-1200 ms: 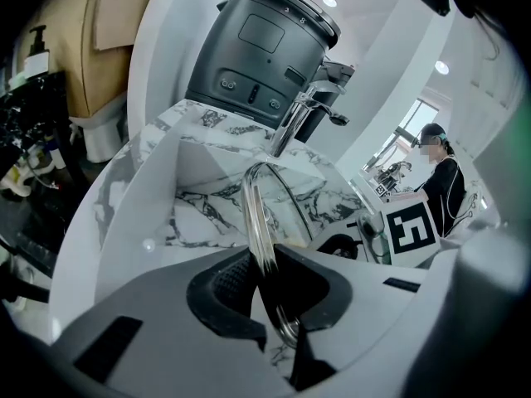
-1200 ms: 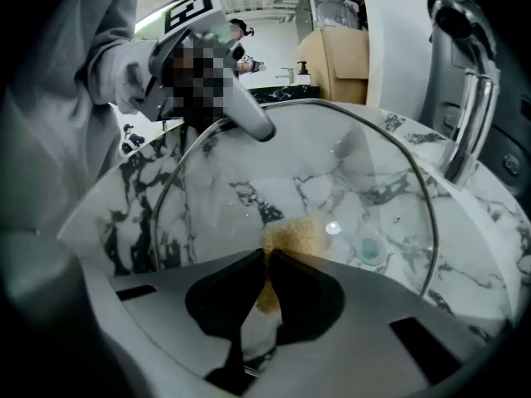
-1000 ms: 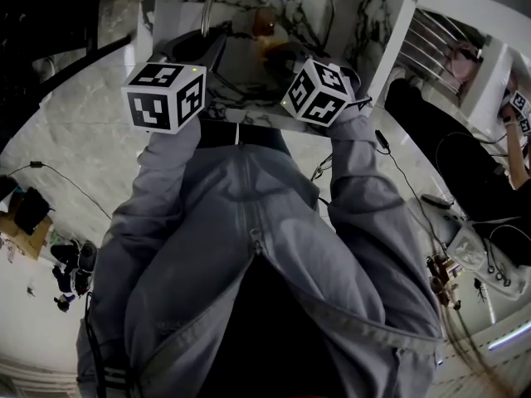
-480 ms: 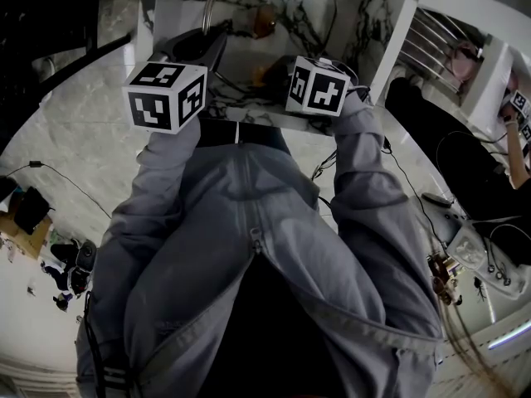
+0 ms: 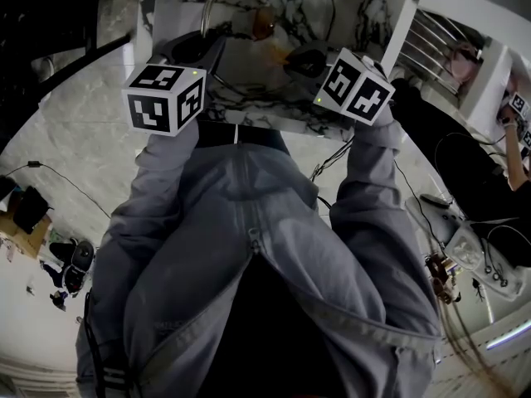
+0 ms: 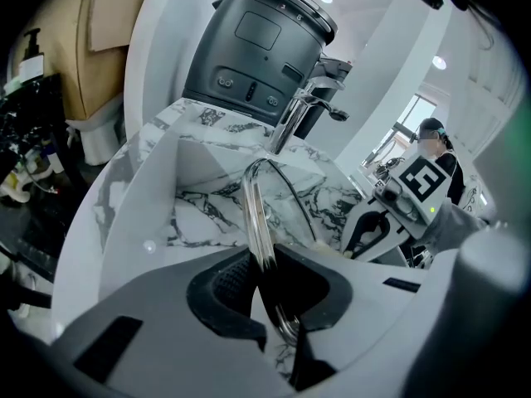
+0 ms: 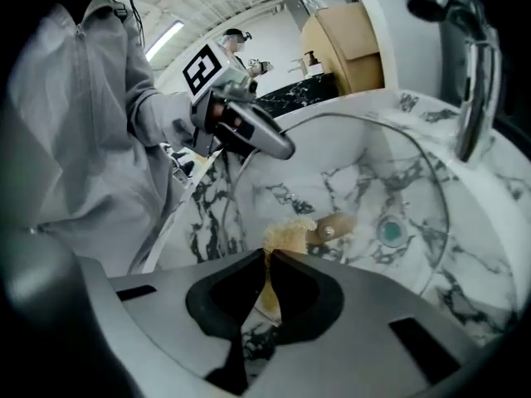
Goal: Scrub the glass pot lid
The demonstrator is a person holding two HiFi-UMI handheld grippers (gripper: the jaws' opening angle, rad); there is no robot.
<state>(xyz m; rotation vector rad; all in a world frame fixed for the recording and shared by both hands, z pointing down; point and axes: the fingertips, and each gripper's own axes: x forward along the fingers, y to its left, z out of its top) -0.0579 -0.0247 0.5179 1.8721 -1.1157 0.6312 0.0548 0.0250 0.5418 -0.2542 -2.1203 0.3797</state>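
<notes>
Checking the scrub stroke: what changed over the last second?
The right gripper, shut on the sponge, swung to the person's right, away from the left gripper. The left gripper stayed put, clamped on the rim of the lid; neither grip changed.

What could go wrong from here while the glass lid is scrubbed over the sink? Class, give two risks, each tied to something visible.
1. The left gripper pinches the glass lid only at its rim. Scrubbing pressure could twist it loose, and it might crack on the marble sink below.
2. The right gripper holds the yellow sponge by a thin edge, so the sponge may slip out mid-stroke.
</notes>
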